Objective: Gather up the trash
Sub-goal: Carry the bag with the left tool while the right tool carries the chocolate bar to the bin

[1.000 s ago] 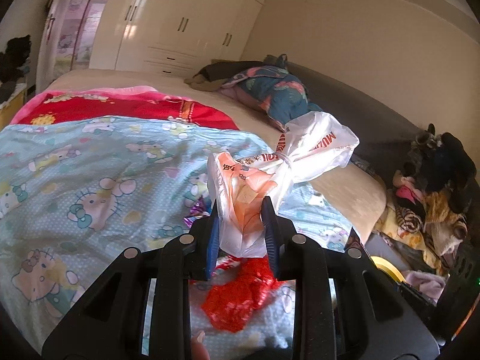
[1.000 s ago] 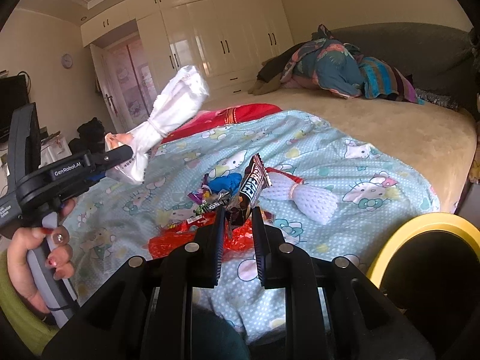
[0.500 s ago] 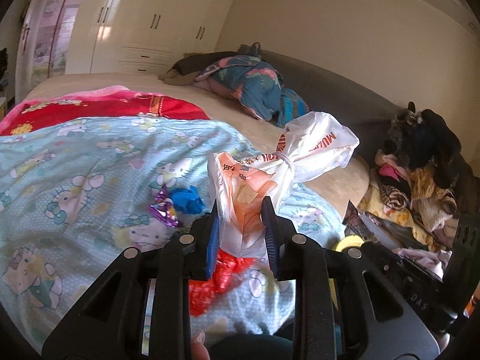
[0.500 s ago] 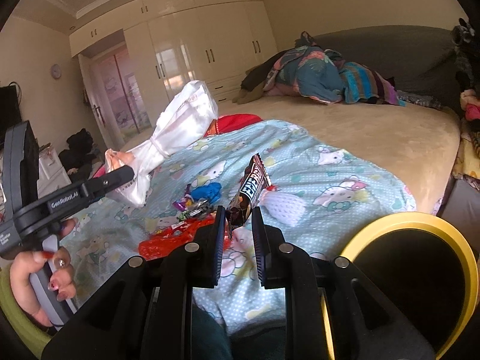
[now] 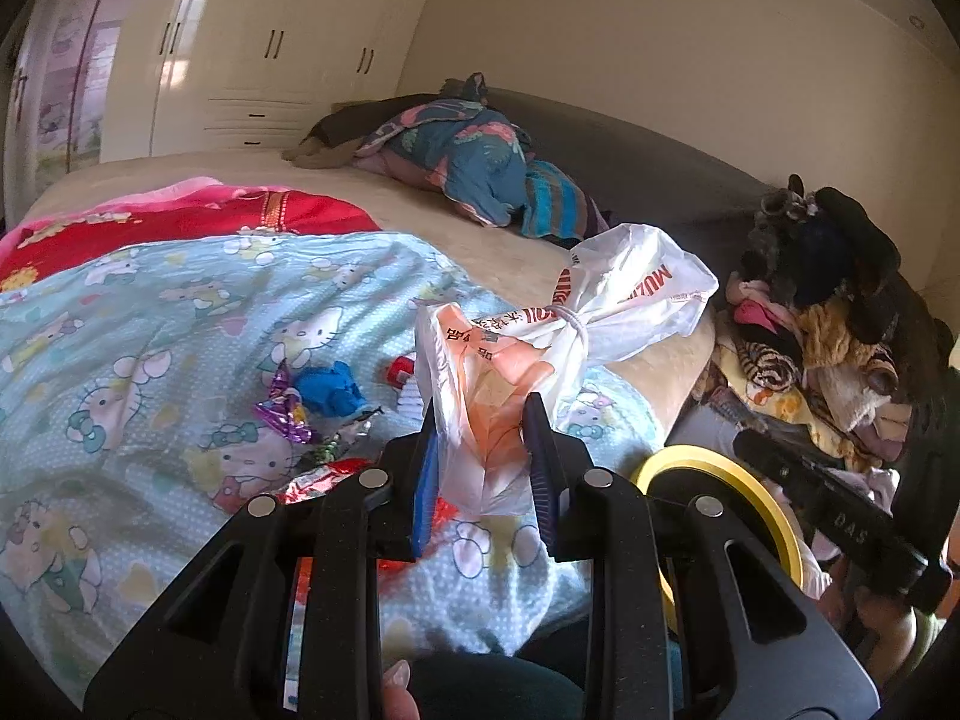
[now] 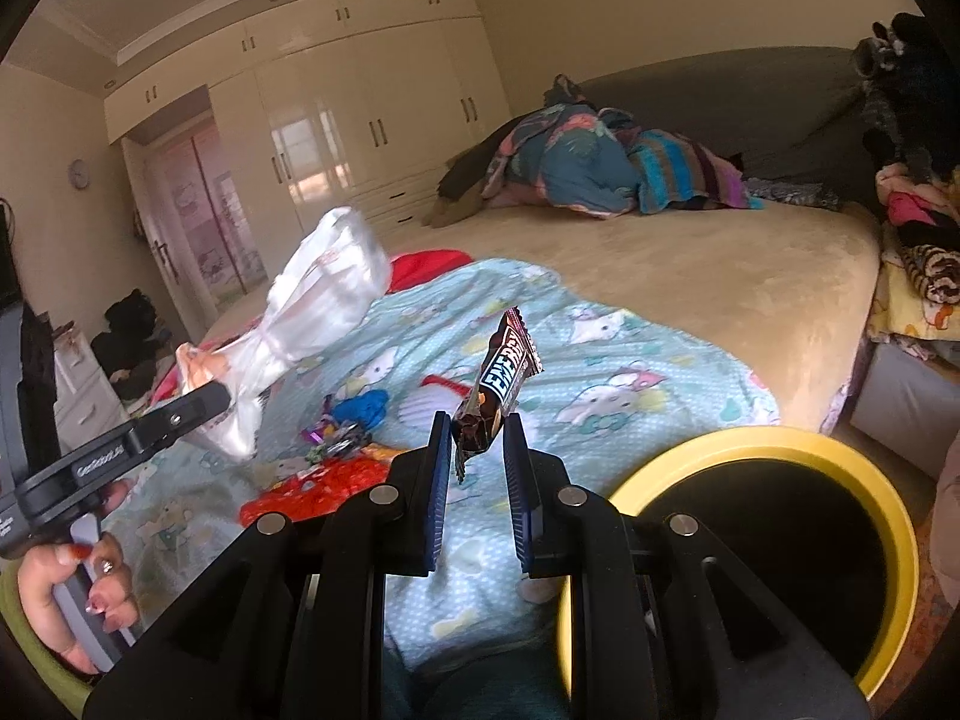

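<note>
Over the bed edge, left gripper pinches the lower end of a white crinkly plastic bag with orange print, cinched mid-length by a band; bag sticks up past the jaws, off the blue cartoon-print blanket. Right gripper pinches the bottom end of a dark brown foil snack wrapper, upright, just left of the yellow-rimmed black bin. Both items look near weightless, soft and crinkly, film likely slippery; judged best held at a bunched end or the cinch, as now. Loose trash left on blanket: red crumpled plastic, blue crumpled piece, purple foil scrap.

Versus a second ago: both views have swung toward the bin, more yellow rim visible; grips unchanged; right gripper now enters left view. Both items not yet over the opening.
</note>
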The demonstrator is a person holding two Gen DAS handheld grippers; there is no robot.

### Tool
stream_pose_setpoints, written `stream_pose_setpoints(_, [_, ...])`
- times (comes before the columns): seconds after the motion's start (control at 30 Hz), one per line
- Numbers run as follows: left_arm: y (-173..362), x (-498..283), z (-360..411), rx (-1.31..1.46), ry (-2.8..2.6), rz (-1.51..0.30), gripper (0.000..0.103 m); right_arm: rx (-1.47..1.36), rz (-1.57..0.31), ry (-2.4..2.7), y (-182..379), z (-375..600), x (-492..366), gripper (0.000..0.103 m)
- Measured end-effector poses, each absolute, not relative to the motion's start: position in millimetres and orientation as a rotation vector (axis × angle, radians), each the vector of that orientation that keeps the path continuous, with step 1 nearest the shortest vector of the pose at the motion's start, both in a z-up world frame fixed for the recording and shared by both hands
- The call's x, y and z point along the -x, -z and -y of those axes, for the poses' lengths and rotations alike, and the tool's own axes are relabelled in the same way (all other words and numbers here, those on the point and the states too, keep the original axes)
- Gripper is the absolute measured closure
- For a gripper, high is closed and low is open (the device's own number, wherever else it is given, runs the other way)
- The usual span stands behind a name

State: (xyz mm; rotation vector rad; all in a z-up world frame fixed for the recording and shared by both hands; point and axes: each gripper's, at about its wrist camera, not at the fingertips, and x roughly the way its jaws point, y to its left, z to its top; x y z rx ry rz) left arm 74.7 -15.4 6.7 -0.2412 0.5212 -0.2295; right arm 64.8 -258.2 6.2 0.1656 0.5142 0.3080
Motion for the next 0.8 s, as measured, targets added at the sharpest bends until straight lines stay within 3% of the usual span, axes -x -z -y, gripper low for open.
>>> stream_pose_setpoints(0.8, [5.2, -70.8, 82.2, 0.114, 0.360, -0.587, 0.083, -0.168, -0.556, -0.157, 0.5, 339.4, -43.7, 0.086])
